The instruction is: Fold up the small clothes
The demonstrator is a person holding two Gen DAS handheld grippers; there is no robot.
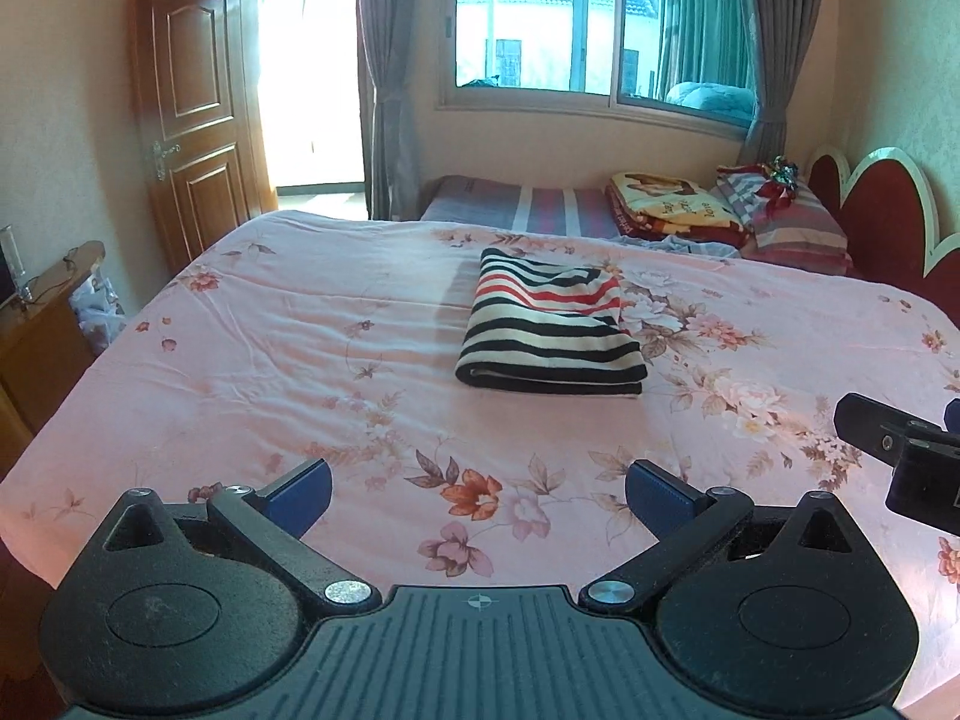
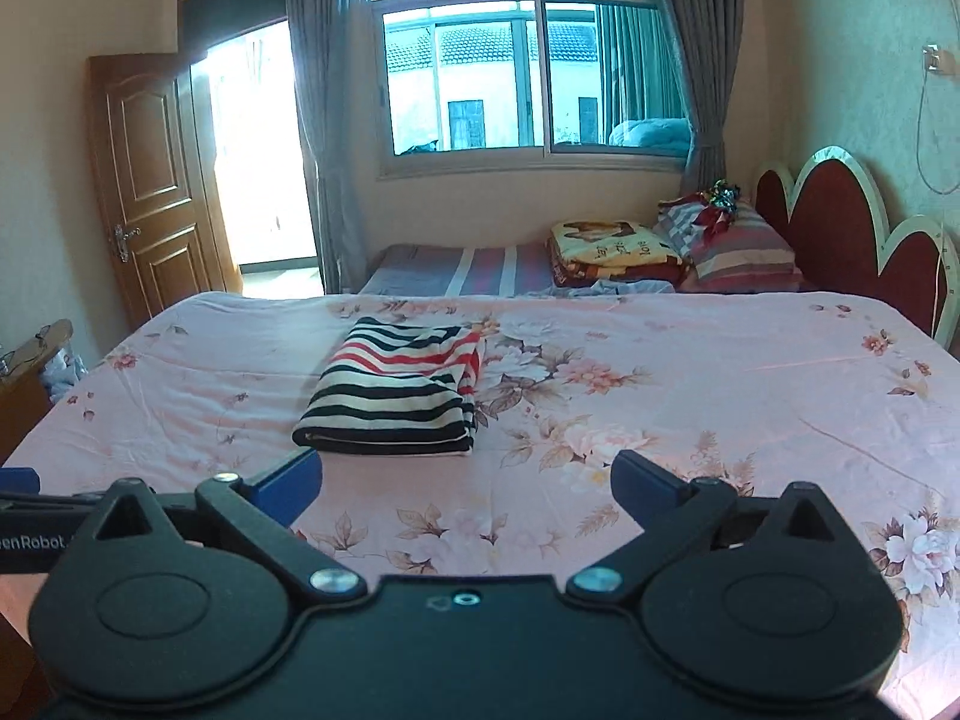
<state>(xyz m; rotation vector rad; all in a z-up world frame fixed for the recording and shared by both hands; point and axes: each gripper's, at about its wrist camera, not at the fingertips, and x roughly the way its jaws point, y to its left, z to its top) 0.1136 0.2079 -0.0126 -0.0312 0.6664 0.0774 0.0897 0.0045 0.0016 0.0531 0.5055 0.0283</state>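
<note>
A striped garment (image 1: 549,324) in black, cream and red lies folded into a compact rectangle on the pink floral bedsheet (image 1: 270,324). It also shows in the right wrist view (image 2: 393,390). My left gripper (image 1: 478,489) is open and empty, held over the near part of the bed, well short of the garment. My right gripper (image 2: 467,483) is open and empty, just in front of the garment's near edge and slightly to its right. Part of the right gripper (image 1: 894,450) shows at the right edge of the left wrist view.
A second bed with striped bedding, a folded yellow-red blanket (image 2: 612,249) and pillows (image 2: 738,252) lies beyond. A red headboard (image 2: 840,222) is at right. A wooden door (image 1: 192,114) and a wooden cabinet (image 1: 42,324) stand at left. A window with grey curtains is behind.
</note>
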